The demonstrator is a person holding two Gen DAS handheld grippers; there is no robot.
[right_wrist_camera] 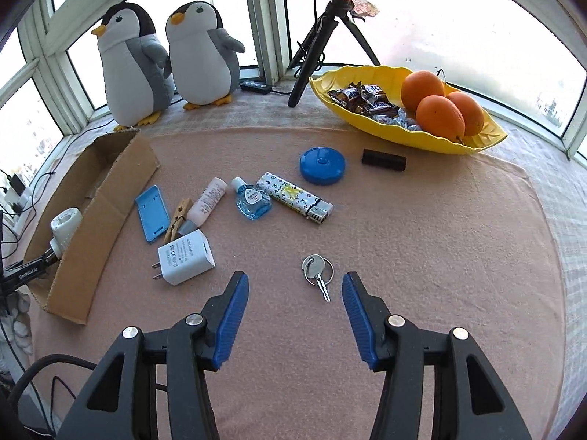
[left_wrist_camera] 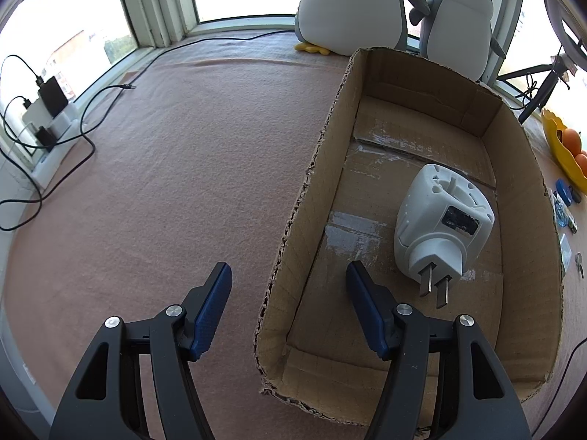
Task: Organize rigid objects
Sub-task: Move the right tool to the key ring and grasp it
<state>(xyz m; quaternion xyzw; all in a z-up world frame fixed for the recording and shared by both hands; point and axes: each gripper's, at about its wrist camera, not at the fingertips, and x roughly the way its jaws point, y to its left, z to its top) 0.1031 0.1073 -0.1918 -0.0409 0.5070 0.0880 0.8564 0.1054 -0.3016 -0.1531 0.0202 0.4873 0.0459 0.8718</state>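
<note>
A cardboard box lies on the pink cloth; a white plug-in device lies inside it, prongs toward me. My left gripper is open and empty, straddling the box's left wall. In the right wrist view the box is at the left with the white device in it. My right gripper is open and empty just short of a key on a ring. A white charger, blue case, clothespin, tube, blue bottle, lighter, blue disc and black cylinder lie beyond.
Two plush penguins stand at the window. A yellow dish holds oranges and sweets at the back right, beside a black tripod. Black cables and a power strip lie at the left edge of the cloth.
</note>
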